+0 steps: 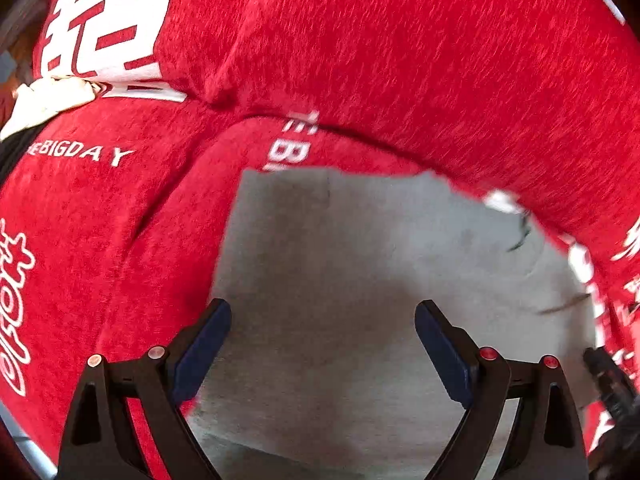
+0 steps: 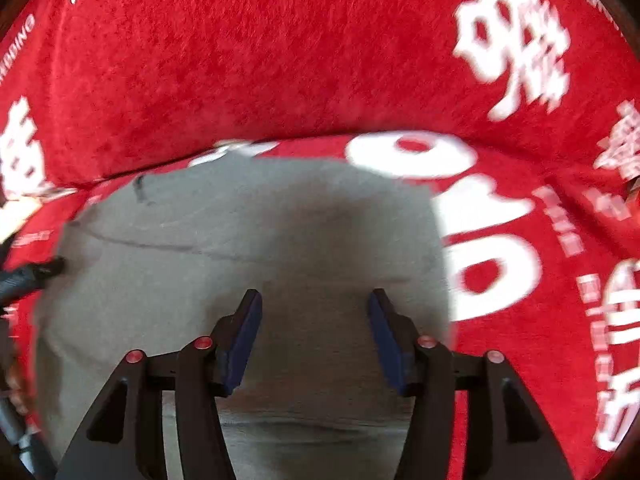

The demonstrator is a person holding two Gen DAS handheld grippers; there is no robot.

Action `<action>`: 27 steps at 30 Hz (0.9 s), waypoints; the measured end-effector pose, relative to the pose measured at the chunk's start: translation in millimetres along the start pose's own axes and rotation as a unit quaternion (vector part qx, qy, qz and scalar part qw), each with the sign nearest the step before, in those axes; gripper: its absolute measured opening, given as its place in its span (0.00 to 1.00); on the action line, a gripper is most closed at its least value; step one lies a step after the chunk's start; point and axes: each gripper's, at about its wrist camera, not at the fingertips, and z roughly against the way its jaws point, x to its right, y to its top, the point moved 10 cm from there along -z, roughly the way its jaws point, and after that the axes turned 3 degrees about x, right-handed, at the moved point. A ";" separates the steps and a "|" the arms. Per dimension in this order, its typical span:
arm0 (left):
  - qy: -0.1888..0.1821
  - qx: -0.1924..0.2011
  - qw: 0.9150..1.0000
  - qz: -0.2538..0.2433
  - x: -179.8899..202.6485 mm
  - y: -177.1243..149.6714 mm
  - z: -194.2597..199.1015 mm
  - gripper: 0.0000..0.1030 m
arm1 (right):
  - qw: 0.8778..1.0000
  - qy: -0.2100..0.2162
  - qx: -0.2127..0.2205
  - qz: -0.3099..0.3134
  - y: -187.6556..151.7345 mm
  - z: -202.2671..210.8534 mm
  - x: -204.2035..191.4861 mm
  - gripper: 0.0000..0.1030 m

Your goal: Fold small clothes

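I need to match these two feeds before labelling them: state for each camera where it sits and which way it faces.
Left wrist: sits on the left gripper, looking steeply down along its open fingers at the grey garment on the red printed cloth; the other gripper's dark tip shows at the right edge.
Right wrist: sits on the right gripper, looking steeply down at the same grey garment; its fingers are open with nothing between them.
Shared: garment and red printed cloth.
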 end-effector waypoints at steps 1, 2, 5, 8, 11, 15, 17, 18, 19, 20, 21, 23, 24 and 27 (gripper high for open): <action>-0.008 -0.005 1.000 -0.014 12.3 -2.2 -0.7 0.91 | 1.000 0.005 0.012 0.010 3.4 5.0 -7.0 0.63; -0.012 -0.009 1.000 -0.028 21.6 -6.0 -2.1 0.91 | 1.000 0.023 0.012 0.018 4.0 6.3 -18.6 0.66; -0.004 -0.024 0.994 -0.106 58.1 -20.9 -15.8 0.91 | 0.996 0.069 -0.029 0.056 -5.8 -7.5 -60.5 0.67; 0.029 -0.030 0.985 -0.167 64.1 -25.0 -34.3 1.00 | 0.995 0.047 -0.041 0.084 -10.7 -23.7 -66.2 0.68; 0.034 -0.043 0.992 -0.118 43.0 -15.6 -31.4 1.00 | 0.997 0.018 -0.041 0.057 -1.2 -24.1 -37.4 0.68; 0.005 -0.003 0.998 -0.057 32.5 -13.3 6.6 1.00 | 0.999 -0.008 -0.012 0.036 5.2 6.7 -21.2 0.70; -0.015 -0.003 0.998 -0.062 41.3 -28.7 17.4 1.00 | 0.999 0.032 -0.013 0.025 -5.1 18.6 -34.0 0.70; -0.015 -0.004 0.997 -0.080 48.5 -39.4 18.9 1.00 | 0.999 0.042 -0.016 0.030 -11.7 21.5 -42.8 0.70; -0.008 -0.005 0.995 -0.102 53.1 -49.5 18.8 1.00 | 0.998 0.045 -0.019 0.043 -20.1 22.0 -51.9 0.70; 0.005 -0.009 0.991 -0.135 56.6 -63.6 14.5 1.00 | 0.997 0.041 -0.024 0.061 -29.1 20.6 -58.9 0.70; 0.015 -0.016 0.988 -0.150 54.2 -70.0 10.9 1.00 | 0.996 0.032 -0.032 0.080 -40.2 16.7 -63.0 0.70; 0.016 0.012 0.985 -0.169 46.7 -76.7 12.3 1.00 | 0.995 0.022 -0.023 0.097 -52.1 12.6 -62.4 0.70; 0.022 0.025 0.985 -0.170 41.2 -77.6 17.4 1.00 | 0.995 0.024 -0.010 0.098 -54.1 18.3 -57.7 0.71; 0.021 0.007 0.990 -0.136 22.6 -78.9 28.4 1.00 | 0.997 0.021 -0.017 0.070 -58.0 34.0 -29.3 0.71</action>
